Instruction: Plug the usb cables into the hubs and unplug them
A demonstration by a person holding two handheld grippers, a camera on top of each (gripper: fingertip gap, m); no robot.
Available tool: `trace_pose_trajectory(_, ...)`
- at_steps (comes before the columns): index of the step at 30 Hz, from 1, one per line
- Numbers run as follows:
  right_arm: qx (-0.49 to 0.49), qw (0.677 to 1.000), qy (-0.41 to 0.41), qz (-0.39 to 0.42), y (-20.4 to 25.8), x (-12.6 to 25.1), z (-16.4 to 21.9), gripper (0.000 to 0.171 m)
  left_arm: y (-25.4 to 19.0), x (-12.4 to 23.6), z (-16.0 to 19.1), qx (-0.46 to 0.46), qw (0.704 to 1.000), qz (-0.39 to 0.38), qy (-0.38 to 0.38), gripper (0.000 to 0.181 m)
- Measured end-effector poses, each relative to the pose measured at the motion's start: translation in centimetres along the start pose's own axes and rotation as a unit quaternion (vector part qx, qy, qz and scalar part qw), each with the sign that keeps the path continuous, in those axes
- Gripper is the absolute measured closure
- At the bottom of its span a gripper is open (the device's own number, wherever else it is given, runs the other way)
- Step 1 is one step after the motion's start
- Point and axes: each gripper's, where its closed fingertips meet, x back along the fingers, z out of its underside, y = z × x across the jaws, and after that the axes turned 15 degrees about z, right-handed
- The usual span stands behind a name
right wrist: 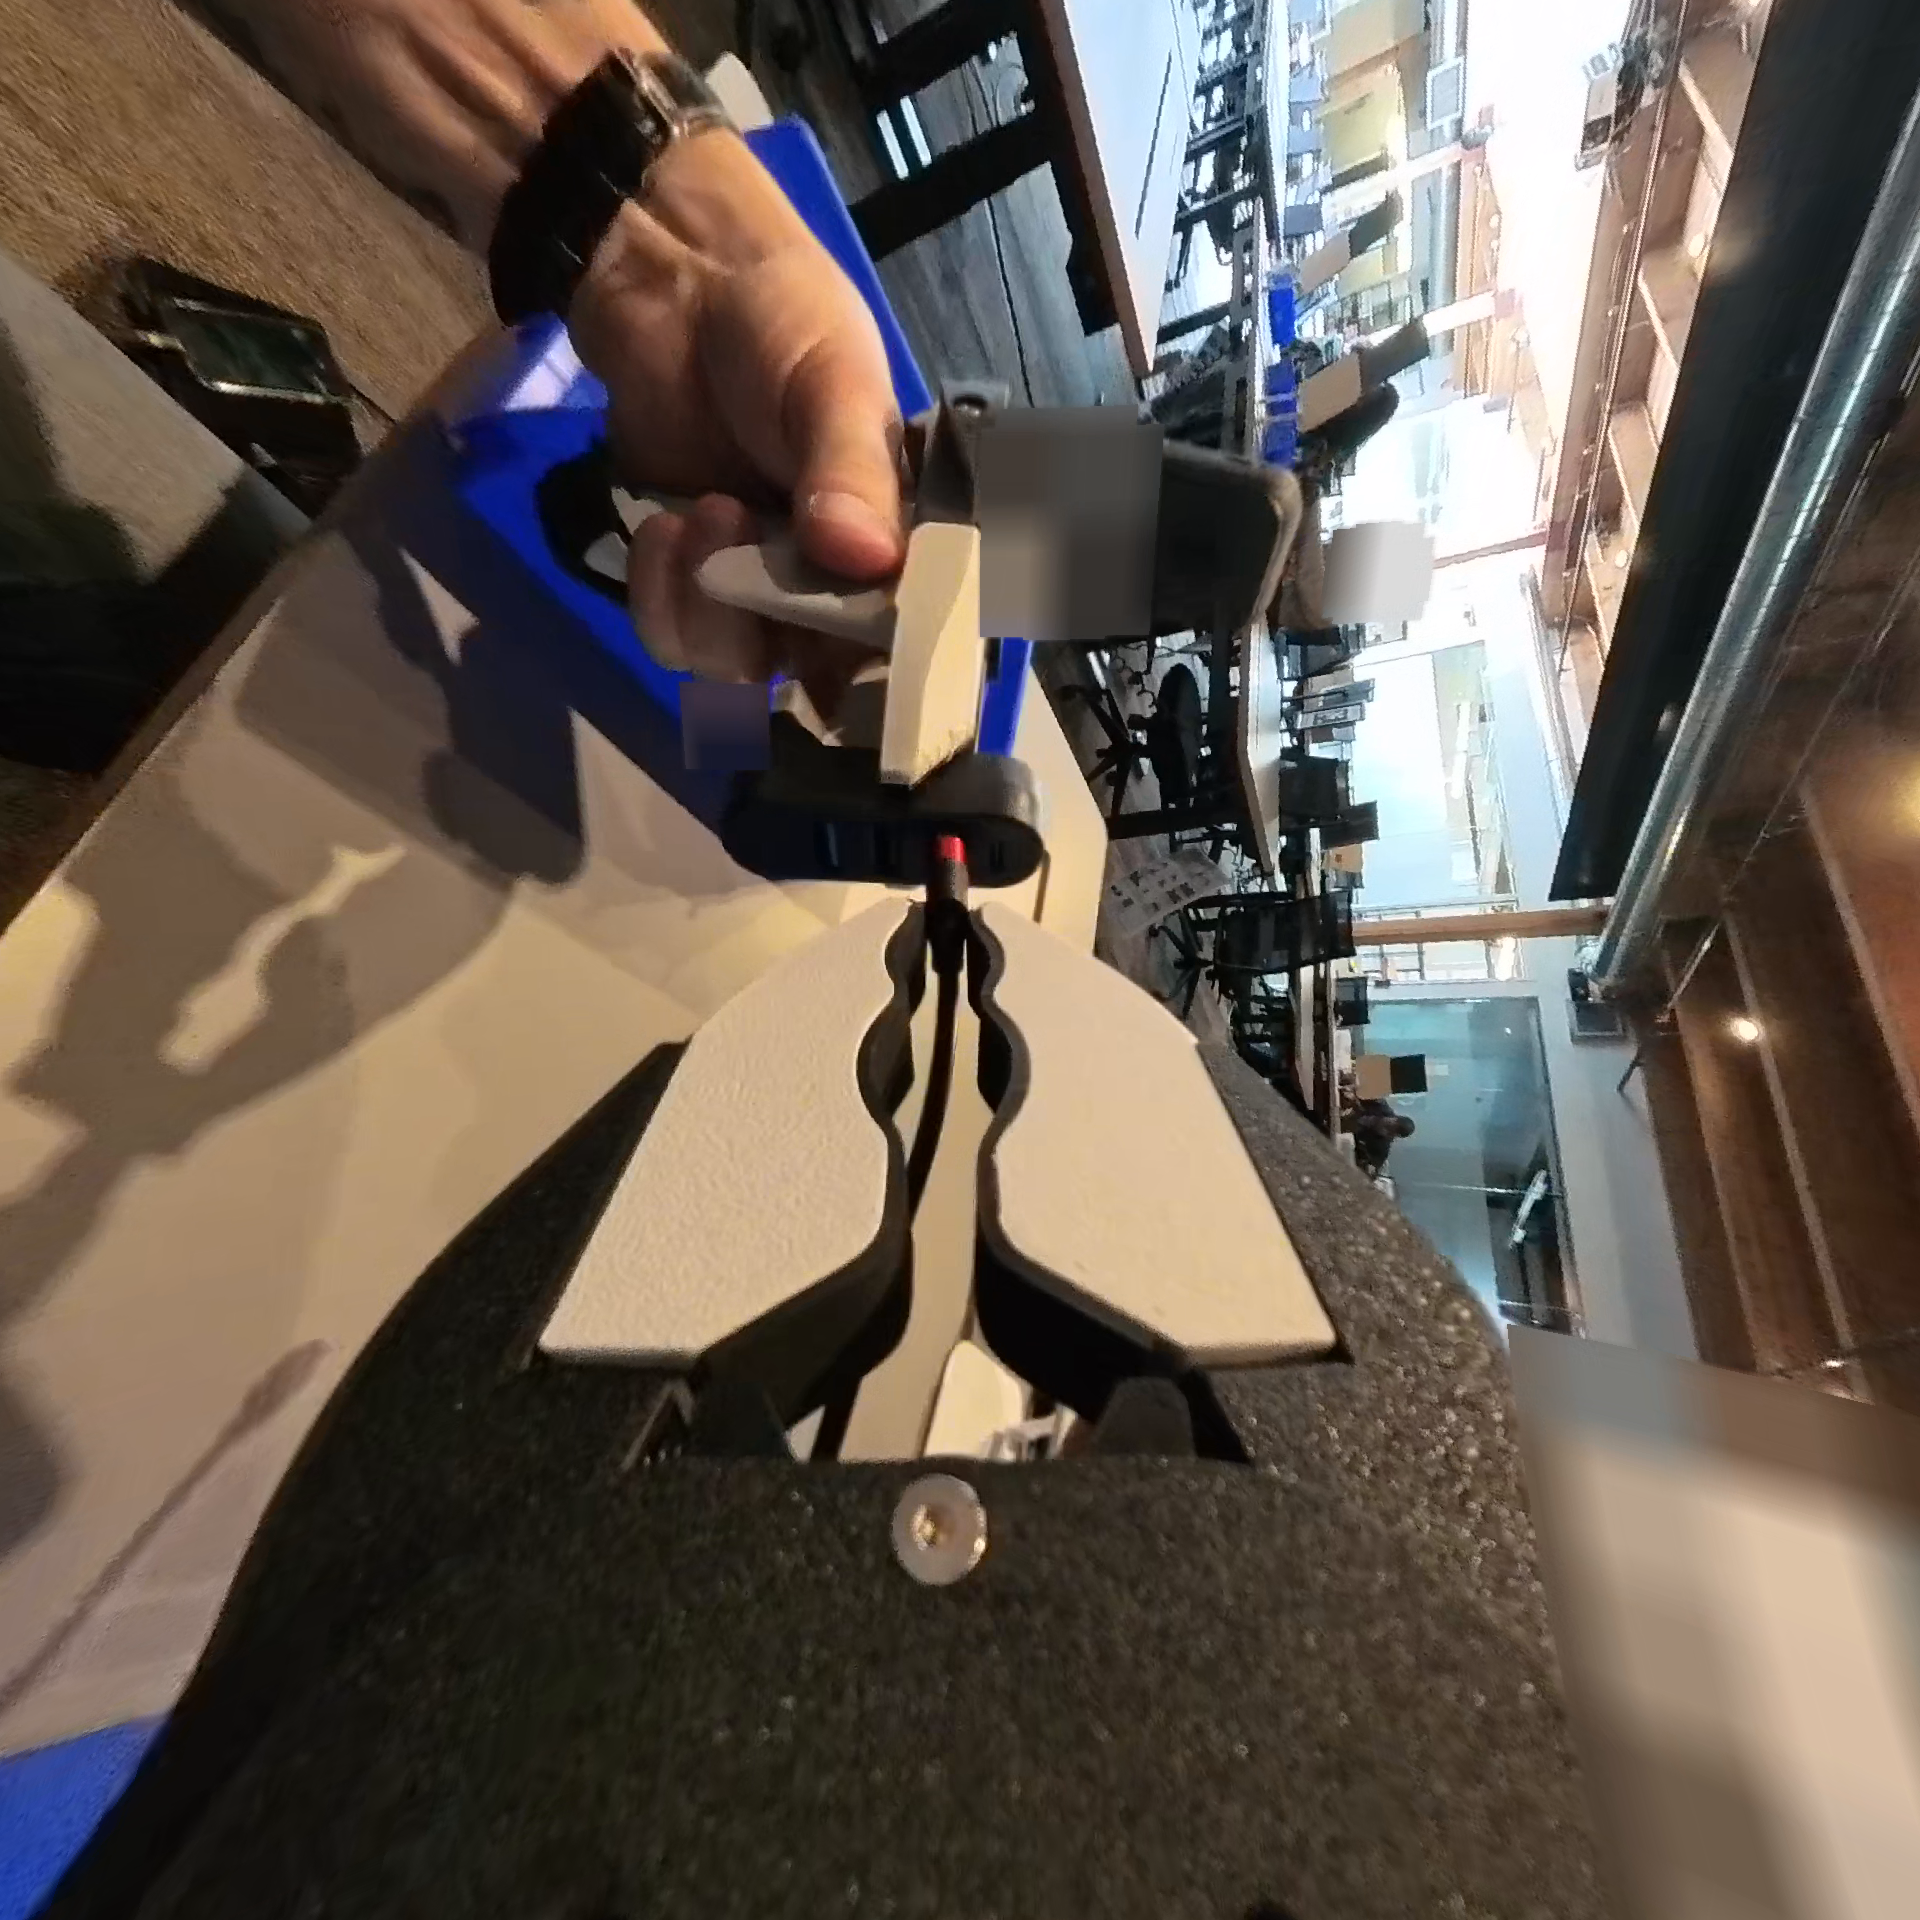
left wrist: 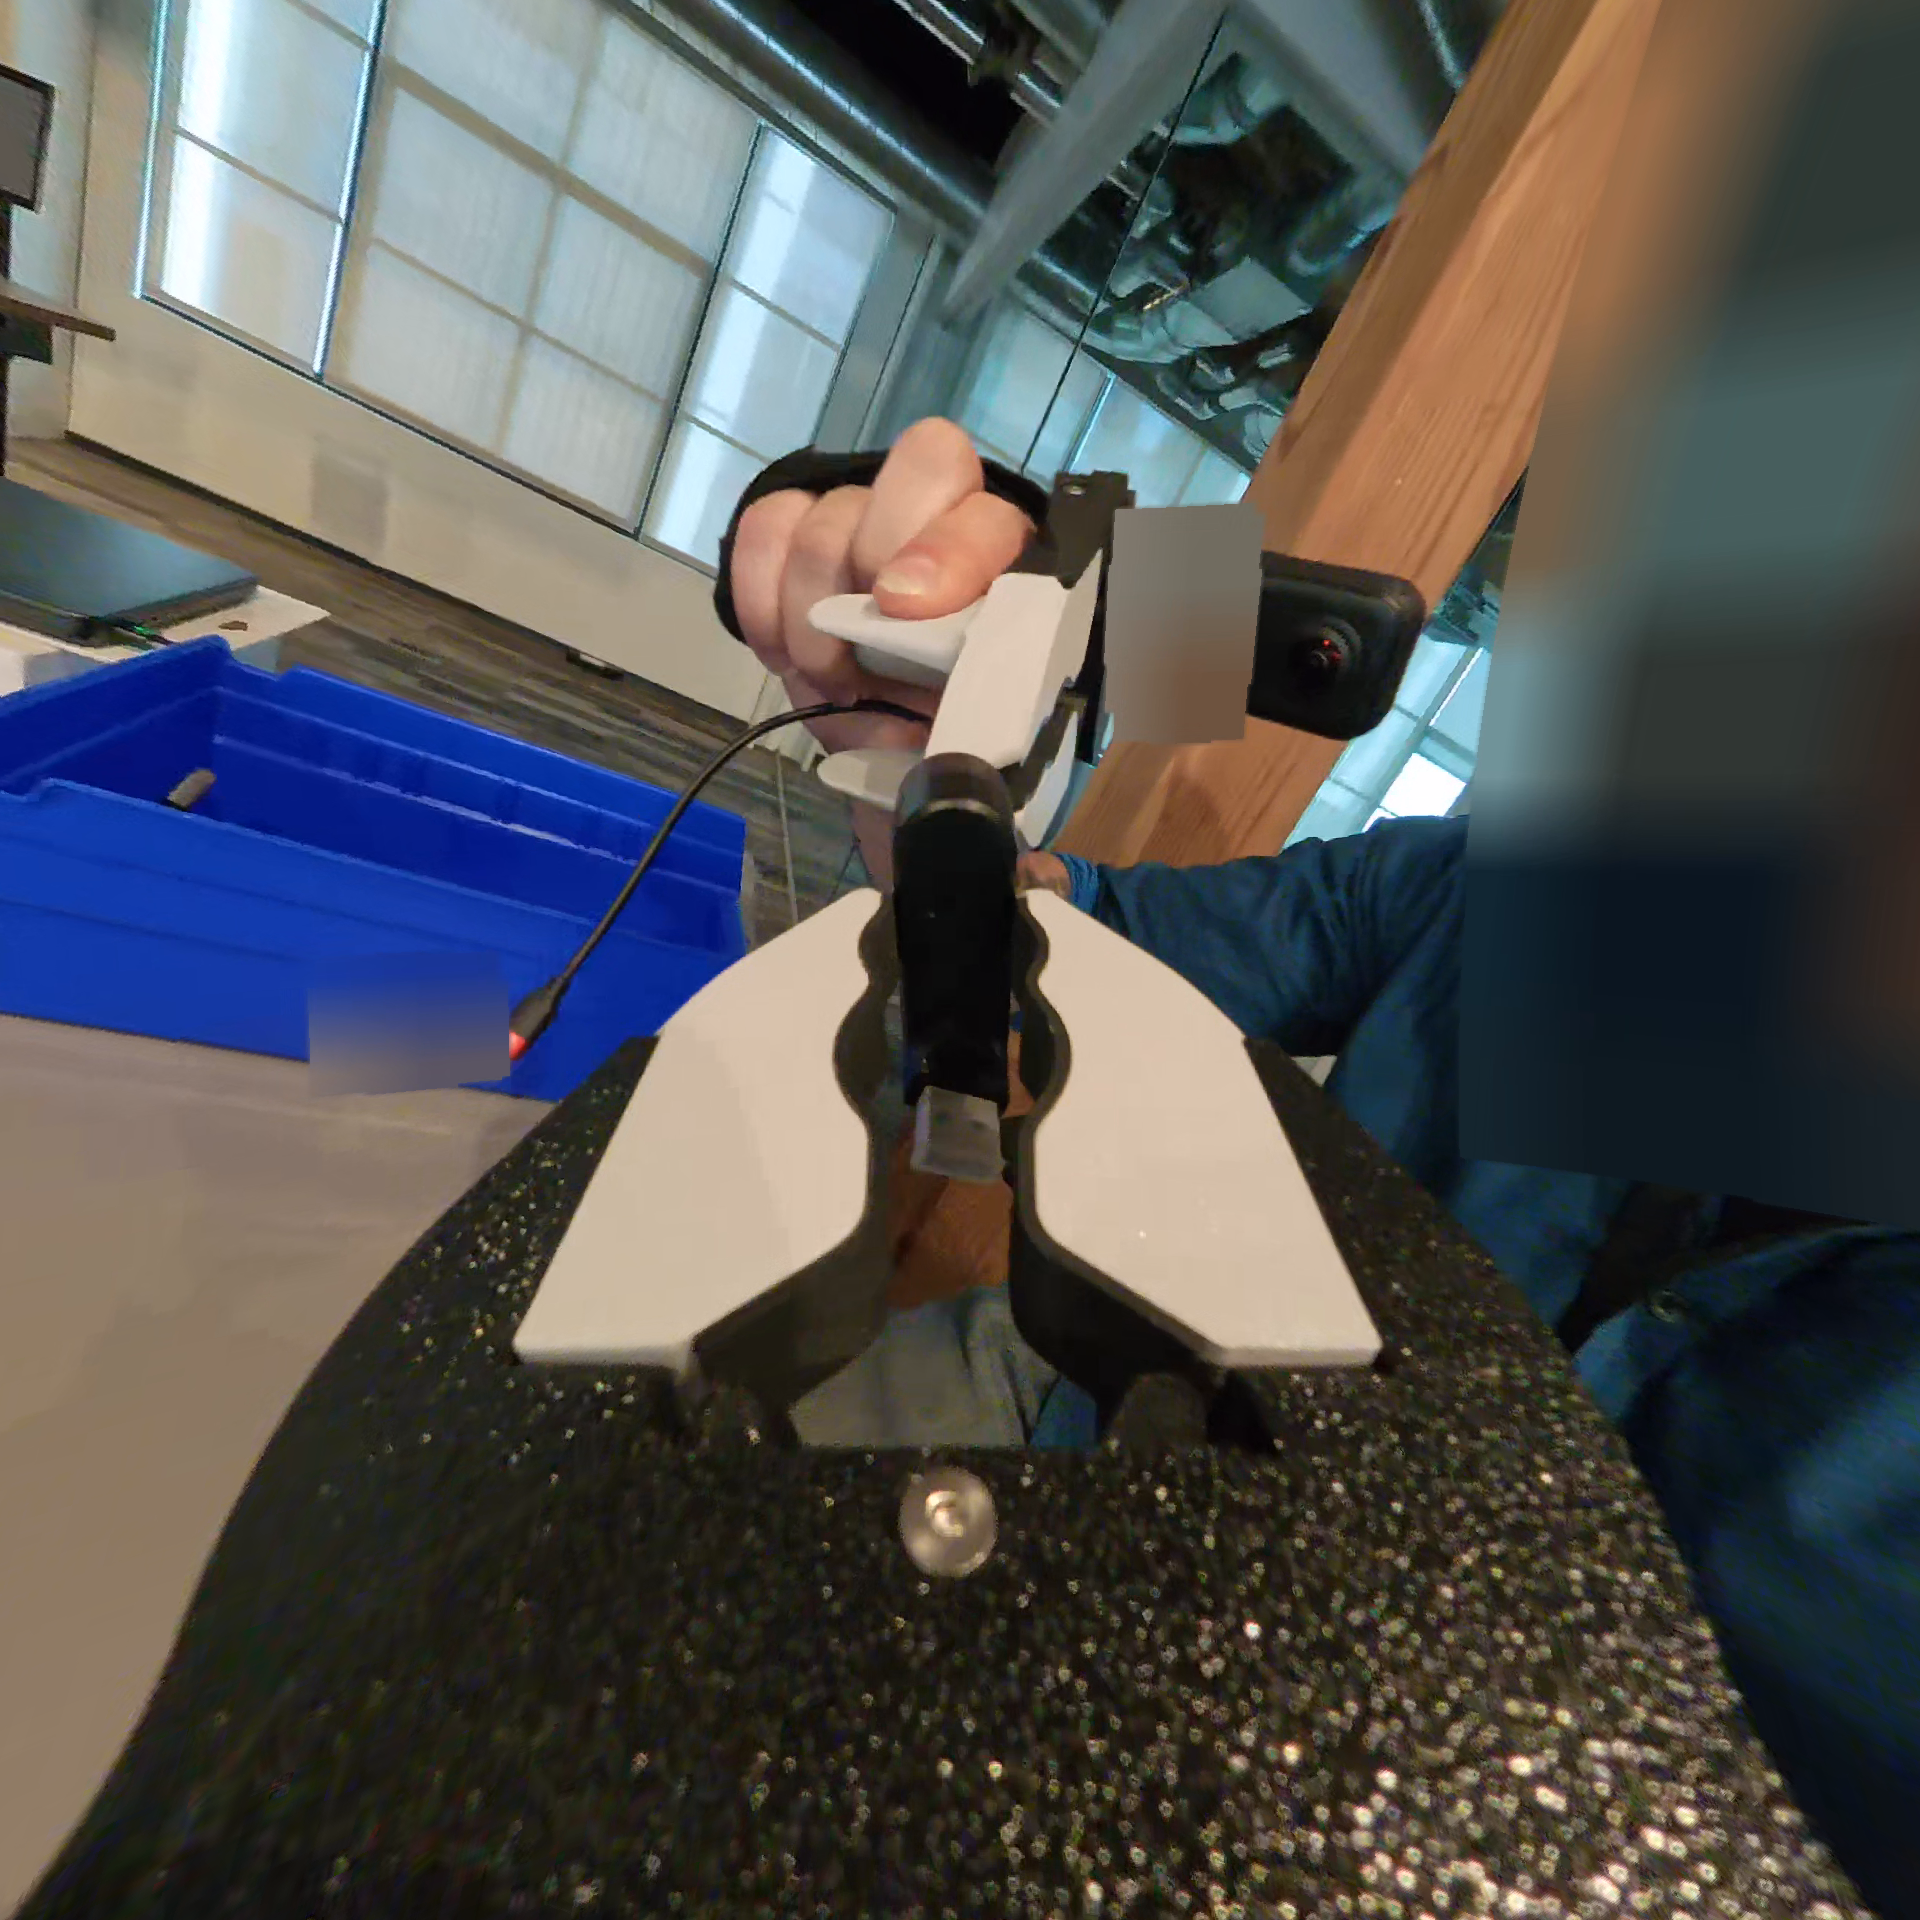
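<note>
While the left gripper (left wrist: 951, 935) clamps the black hub (left wrist: 951, 935) aloft, the right gripper (right wrist: 945, 925) pinches the cable (right wrist: 928, 1081) — its red-tipped plug (right wrist: 948, 860) seated in a port; unplugging likely needs a straight pull.

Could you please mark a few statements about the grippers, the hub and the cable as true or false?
1. The left gripper has its jaws shut on a black hub. True.
2. The right gripper holds a white cable. False: the cable is black, with a red collar at its plug.
3. The plug sits at a port on the hub's side. True.
4. The bin on the table is green. False: the bin is blue.
</note>
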Motion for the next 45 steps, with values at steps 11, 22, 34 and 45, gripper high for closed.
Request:
trace_pose_trajectory(11,-0.003,1.0,-0.007,0.007,0.2,-0.4,-0.6,0.165,-0.4,-0.9,0.1,0.0,1.0,0.025,-0.013,0.159)
trace_pose_trajectory(22,-0.008,1.0,-0.001,0.011,-0.1,-0.8,-0.4,0.165,-0.4,-0.4,-0.4,-0.009,1.0,0.013,-0.025,0.159)
trace_pose_trajectory(34,-0.037,0.998,-0.03,0.029,-0.4,-0.4,-1.5,0.165,-1.2,-0.7,-0.3,-0.004,1.0,0.026,0.007,0.159)
trace_pose_trajectory(45,-0.067,0.997,-0.044,-0.008,0.1,-0.3,-2.1,0.165,-1.6,-1.0,0.5,0.031,0.998,0.06,0.013,0.159)
